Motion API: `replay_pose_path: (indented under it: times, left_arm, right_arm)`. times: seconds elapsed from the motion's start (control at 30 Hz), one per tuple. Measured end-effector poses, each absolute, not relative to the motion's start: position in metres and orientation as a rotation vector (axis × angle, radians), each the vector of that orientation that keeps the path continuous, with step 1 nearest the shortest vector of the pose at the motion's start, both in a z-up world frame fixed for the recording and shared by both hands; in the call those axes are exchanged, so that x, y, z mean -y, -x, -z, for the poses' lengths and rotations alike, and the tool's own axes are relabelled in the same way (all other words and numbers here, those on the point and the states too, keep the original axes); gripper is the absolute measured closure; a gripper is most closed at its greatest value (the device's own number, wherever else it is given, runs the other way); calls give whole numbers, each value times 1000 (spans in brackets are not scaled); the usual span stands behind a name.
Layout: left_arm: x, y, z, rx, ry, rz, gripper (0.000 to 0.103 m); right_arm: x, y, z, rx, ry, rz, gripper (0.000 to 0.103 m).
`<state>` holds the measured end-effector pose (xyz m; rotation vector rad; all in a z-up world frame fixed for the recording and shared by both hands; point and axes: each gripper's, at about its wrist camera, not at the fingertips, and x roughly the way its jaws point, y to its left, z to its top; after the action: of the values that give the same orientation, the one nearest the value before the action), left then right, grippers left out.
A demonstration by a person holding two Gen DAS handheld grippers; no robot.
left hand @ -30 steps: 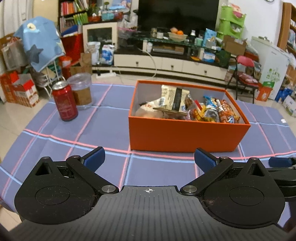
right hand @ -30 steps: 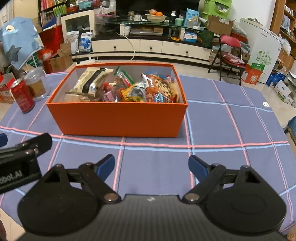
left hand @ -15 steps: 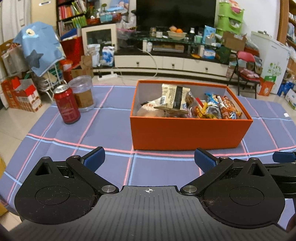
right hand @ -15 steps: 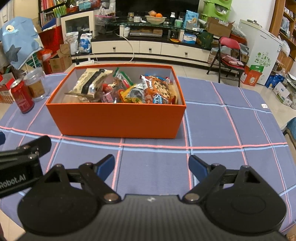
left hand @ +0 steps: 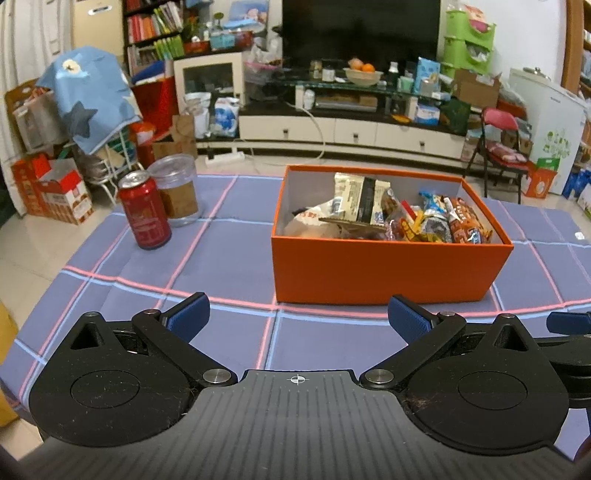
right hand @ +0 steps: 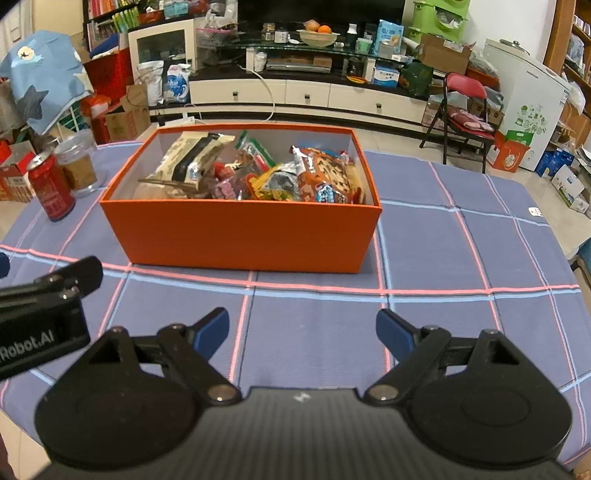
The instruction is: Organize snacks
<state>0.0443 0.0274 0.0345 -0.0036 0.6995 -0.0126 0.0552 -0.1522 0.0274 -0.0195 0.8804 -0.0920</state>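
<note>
The open orange cardboard box (right hand: 240, 229) sits mid-table on the blue checked tablecloth (right hand: 461, 258), heaped with crinkly snack packets (right hand: 280, 173). Both the left tongs (left hand: 297, 321) and right tongs (right hand: 301, 330) hang apart and empty just short of it. A red drink can (left hand: 146, 212) stands beside a clear plastic jar (left hand: 177, 194), left of the box.

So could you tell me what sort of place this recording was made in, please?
Most likely a home living room: a TV stands on a long low cabinet, bookshelves fill the corner, and a folding chair and cartons crowd the floor. The snack box sits on a cloth-covered table.
</note>
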Motion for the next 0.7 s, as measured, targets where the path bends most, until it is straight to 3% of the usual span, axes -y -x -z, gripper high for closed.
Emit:
replay_pose_path:
  times: [0.7]
  left_arm:
    - [-26,-45,-29,-718,-25,11,5]
  right_arm:
    - [145,-54,-24,-893,41,77,14]
